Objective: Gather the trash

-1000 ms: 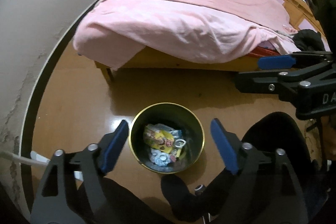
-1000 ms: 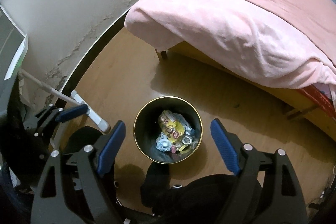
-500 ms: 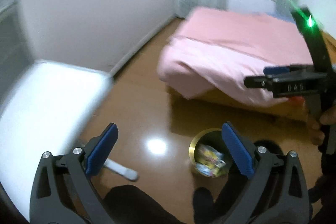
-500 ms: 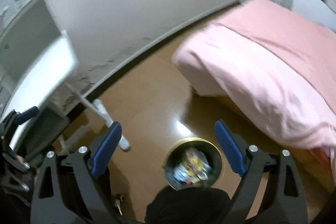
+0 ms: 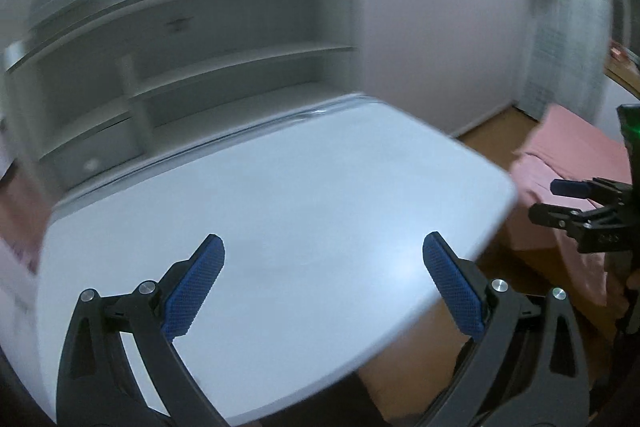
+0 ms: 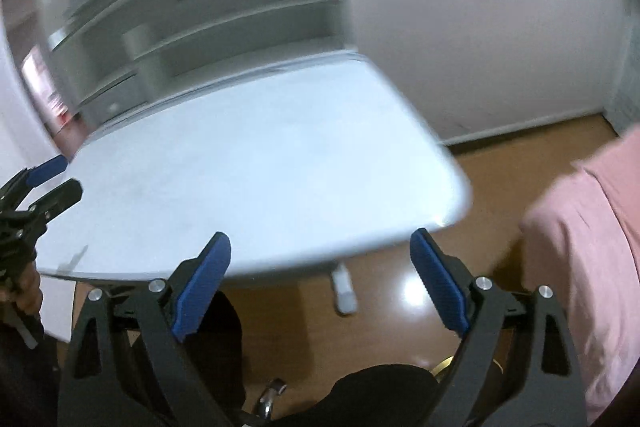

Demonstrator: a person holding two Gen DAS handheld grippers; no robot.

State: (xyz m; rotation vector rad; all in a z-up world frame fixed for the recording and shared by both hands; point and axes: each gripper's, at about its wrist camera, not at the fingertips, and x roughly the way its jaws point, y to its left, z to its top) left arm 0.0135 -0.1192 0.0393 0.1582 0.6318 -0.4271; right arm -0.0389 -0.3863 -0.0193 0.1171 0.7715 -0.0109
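My left gripper [image 5: 323,281] is open and empty above a white table [image 5: 280,211]. My right gripper [image 6: 320,279] is open and empty over the table's near edge [image 6: 280,267]. No trash shows on the table top. Only a sliver of the bin's gold rim [image 6: 442,365] shows at the bottom of the right wrist view, behind the right finger. The right gripper also shows at the right edge of the left wrist view [image 5: 580,203], and the left gripper shows at the left edge of the right wrist view [image 6: 36,183]. Both views are blurred.
Grey shelves [image 5: 192,67] stand behind the table against a white wall. The pink bed [image 6: 592,247] is on the right. A white table foot [image 6: 344,287] rests on the brown wooden floor [image 6: 380,299]. My dark knee [image 6: 384,395] is at the bottom.
Both grippers have swung up and to the left, away from the trash bin on the floor, and now face the white table and shelves. Both stay open.
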